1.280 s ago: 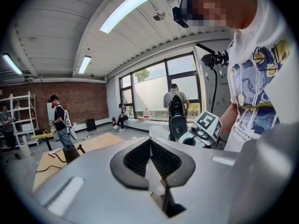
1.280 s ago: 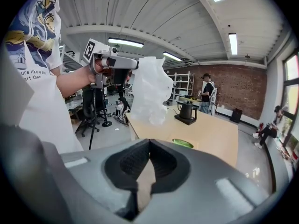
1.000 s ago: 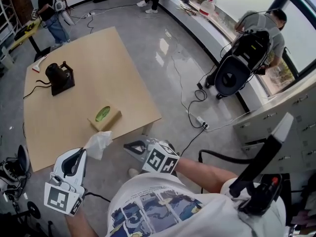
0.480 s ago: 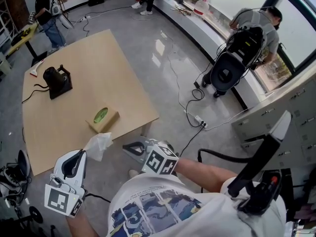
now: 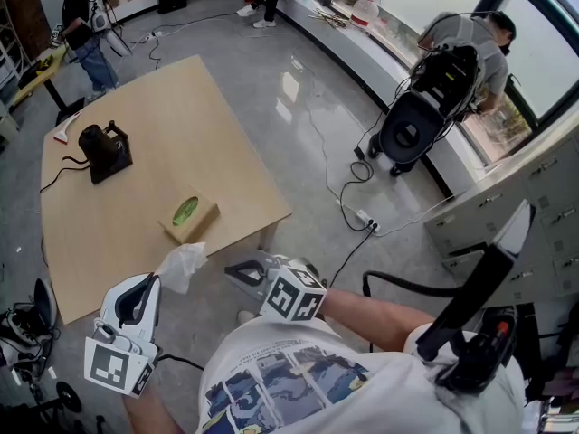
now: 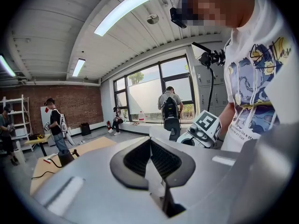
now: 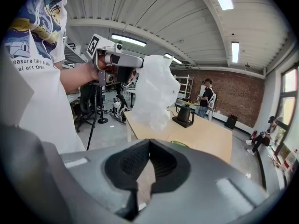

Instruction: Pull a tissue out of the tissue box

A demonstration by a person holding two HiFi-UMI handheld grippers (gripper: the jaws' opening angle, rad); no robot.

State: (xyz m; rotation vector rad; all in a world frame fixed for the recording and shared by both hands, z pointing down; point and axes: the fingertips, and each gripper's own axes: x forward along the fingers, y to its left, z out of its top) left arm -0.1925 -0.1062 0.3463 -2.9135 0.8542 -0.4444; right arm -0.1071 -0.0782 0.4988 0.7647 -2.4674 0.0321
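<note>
The tan tissue box [image 5: 189, 215] with a green oval opening sits near the front edge of the wooden table [image 5: 136, 89]. My left gripper [image 5: 156, 280] is off the table, below its front edge, shut on a crumpled white tissue [image 5: 182, 264] that is free of the box. In the right gripper view the tissue [image 7: 156, 96] hangs from the left gripper [image 7: 142, 62]. My right gripper [image 5: 239, 272] hovers beside it over the floor, jaws shut and empty. Its marker cube [image 6: 207, 123] shows in the left gripper view.
A black device [image 5: 104, 149] with a cable stands at the table's far left. Cables and a power strip [image 5: 366, 220] lie on the grey floor to the right. A person with a backpack [image 5: 452, 66] stands by the window. A black stand [image 5: 479, 306] rises at my right.
Both grippers and the tissue stay where they were. Only the head view has shifted slightly.
</note>
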